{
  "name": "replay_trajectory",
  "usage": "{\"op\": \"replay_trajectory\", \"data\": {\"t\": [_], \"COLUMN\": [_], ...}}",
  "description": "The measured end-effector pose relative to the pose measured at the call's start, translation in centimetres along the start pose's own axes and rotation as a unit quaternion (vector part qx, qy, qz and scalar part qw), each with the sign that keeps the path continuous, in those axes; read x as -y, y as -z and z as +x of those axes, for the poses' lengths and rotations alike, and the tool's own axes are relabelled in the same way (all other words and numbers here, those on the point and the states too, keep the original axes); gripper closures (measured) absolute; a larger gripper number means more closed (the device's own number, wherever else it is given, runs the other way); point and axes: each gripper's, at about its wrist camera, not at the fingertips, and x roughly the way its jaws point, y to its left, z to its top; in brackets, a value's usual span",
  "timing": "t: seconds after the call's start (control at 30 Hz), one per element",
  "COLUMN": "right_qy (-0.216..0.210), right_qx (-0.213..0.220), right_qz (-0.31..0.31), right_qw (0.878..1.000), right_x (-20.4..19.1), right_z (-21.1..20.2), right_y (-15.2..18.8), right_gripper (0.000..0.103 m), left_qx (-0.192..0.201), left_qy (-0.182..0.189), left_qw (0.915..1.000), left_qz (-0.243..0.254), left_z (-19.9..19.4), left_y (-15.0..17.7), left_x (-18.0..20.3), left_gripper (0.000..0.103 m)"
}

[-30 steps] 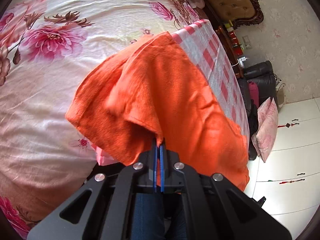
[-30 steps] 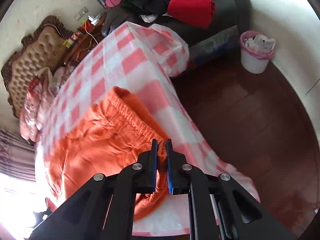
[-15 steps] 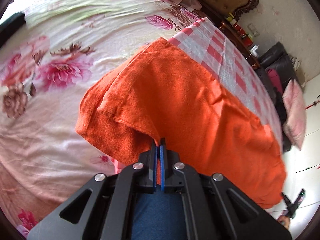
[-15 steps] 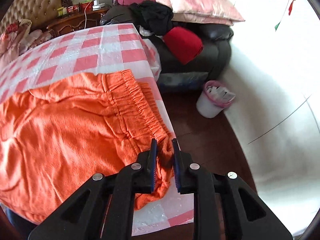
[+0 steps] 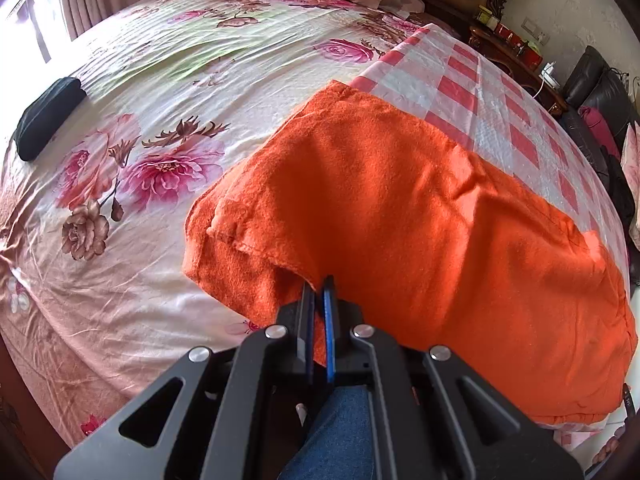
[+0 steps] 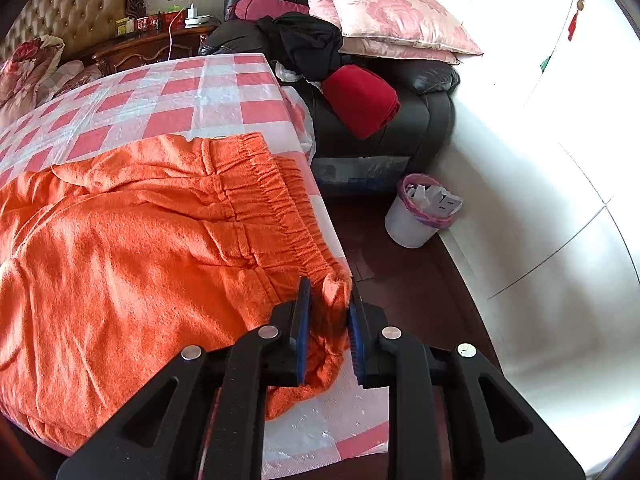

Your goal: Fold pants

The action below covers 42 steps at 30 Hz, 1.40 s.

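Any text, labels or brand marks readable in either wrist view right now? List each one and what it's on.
No text can be read in either view.
Orange pants: no tag or print shows.
Boxes and jars on the wooden nightstand: printing too small and blurred to read.
Papers in the white waste bin: marks too small to read.
Checked table cover: pattern only, no words.

Left claw (image 5: 318, 286) at near centre, blue-padded jaws nearly closed, pinching the hem edge of the orange fleece pants (image 5: 400, 208). Pants lie doubled over, spread rightward across a red-and-white checked plastic cloth (image 5: 472, 92) on the surface. Left and far: bed with pink floral sheet (image 5: 168, 80); a black folded cloth item (image 5: 48, 116) on its far left. Blue denim (image 5: 340, 432) shows below the claw.
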Motion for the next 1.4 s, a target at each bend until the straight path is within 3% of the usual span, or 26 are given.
{"op": "replay_trajectory", "data": {"t": [0.43, 0.83, 0.97, 1.03, 1.1, 1.13, 1.23, 1.3, 1.33, 1.37, 1.4], "right_qy": [0.006, 0.025, 0.02, -0.03, -0.145, -0.174, -0.264, -0.277, -0.28, -0.279, -0.273], "right_qx": [0.001, -0.004, 0.021, 0.031, 0.001, -0.012, -0.05, -0.048, -0.037, -0.03, -0.022], "right_qz": [-0.008, -0.02, 0.016, 0.016, 0.017, 0.013, -0.047, -0.1, -0.136, -0.164, -0.191], "right_qw": [1.0, 0.999, 0.999, 0.999, 0.989, 0.985, 0.962, 0.955, 0.949, 0.946, 0.943], "right_x": [-0.2, -0.3, 2.2, 2.4, 1.0, 0.0, -6.5, -11.8, -14.4, -16.2, -18.0], "right_z": [0.1, -0.2, -2.8, -4.8, -6.2, -6.5, -7.9, -9.2, -10.0, -10.5, -11.0], "right_y": [0.0, -0.3, -0.6, -0.5, 0.1, 0.5, 2.3, 3.5, 4.0, 4.5, 5.0], "right_gripper": [0.08, 0.08, 0.058, 0.057, 0.057, 0.057, 0.057, 0.057, 0.057, 0.055, 0.052], "left_qx": [0.004, 0.013, 0.018, 0.021, 0.026, 0.028, 0.036, 0.048, 0.055, 0.069, 0.087], "left_qy": [-0.018, -0.013, -0.001, 0.007, 0.021, 0.025, 0.025, 0.01, -0.007, -0.034, -0.04], "left_qw": [0.9998, 0.9998, 0.9998, 0.9997, 0.9994, 0.9992, 0.999, 0.9988, 0.9985, 0.997, 0.9953], "left_qz": [0.006, 0.002, -0.005, -0.007, -0.014, -0.015, -0.009, 0.003, 0.004, 0.005, 0.011], "left_z": [0.0, -0.3, -0.5, -0.6, -0.8, -0.7, -0.8, -1.2, -1.5, -2.3, -3.1], "left_y": [-0.2, 0.0, 0.0, 0.0, 0.1, 0.1, 0.5, 0.7, 0.8, 1.0, 1.4], "left_x": [0.0, -0.3, -0.8, -1.1, -1.4, -1.5, -1.4, -1.3, -1.3, -1.4, -1.4], "left_gripper": [0.097, 0.097, 0.097, 0.097, 0.097, 0.097, 0.097, 0.088, 0.07, 0.062, 0.062]}}
